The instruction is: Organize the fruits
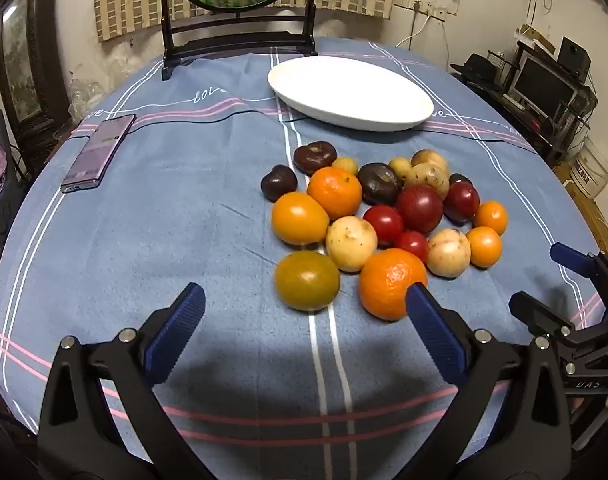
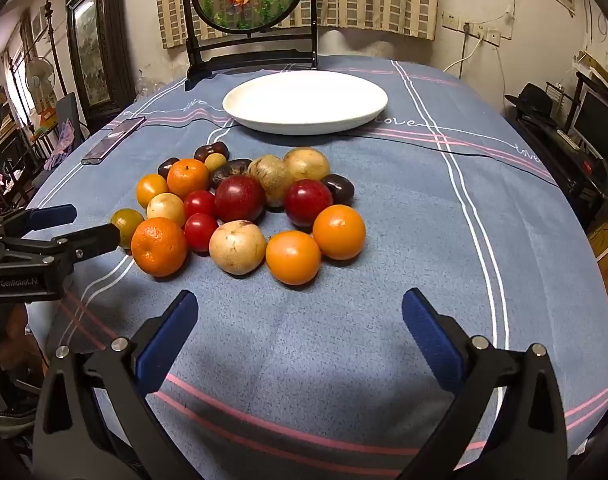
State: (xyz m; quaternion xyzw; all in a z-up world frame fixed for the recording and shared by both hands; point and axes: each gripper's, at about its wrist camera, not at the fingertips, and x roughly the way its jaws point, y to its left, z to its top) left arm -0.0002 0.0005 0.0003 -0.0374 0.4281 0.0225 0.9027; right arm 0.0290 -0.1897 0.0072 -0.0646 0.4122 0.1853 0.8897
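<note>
Behind fruits (image 2: 240, 208), white plate (image 2: 304, 118) bare

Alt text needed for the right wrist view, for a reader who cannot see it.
A pile of fruit lies on a blue tablecloth, with an empty white plate behind it. The right gripper is open at the near edge, holding nothing; the left gripper reaches in from the left, also open.

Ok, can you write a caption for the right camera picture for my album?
Open right claw hovering before a pile of fruit on a blue tablecloth, empty white plate waiting behind.
</note>
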